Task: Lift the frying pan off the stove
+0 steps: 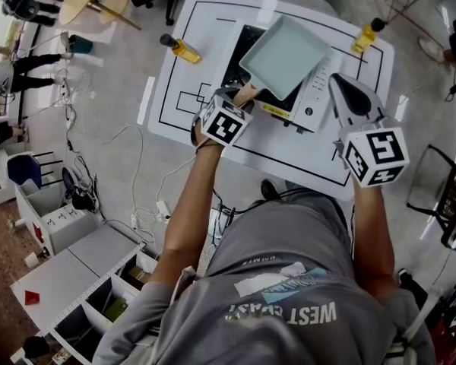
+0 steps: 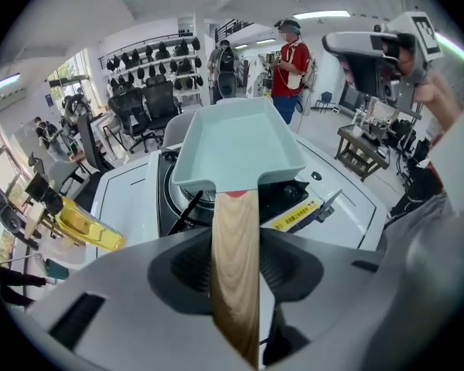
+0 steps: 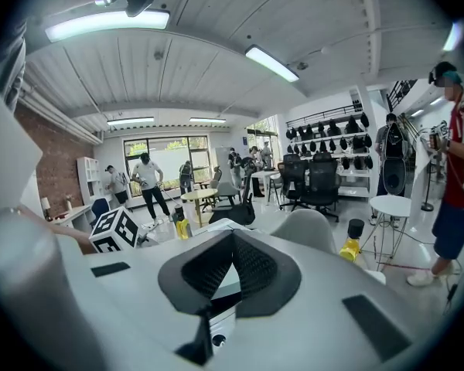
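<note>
Head view: white table [image 1: 184, 73], grey floor [image 1: 118, 101]; left gripper [image 1: 239, 97] clamps pan [image 1: 285, 55], right gripper [image 1: 342, 86] closed.

The frying pan [image 1: 285, 55] has a smooth, matt pale-green coating, and its handle [image 2: 233, 222] is bare wood with visible grain. The stove [image 1: 313, 101] has a glossy black top in a white casing and stands on a smooth white surface [image 1: 190, 29]. The left gripper [image 2: 236, 265] is matt grey plastic with 2 black textured pads [image 2: 288, 263].

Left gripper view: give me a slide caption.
Left gripper clamps the wooden handle of the pale-teal square frying pan at the stove.
</note>
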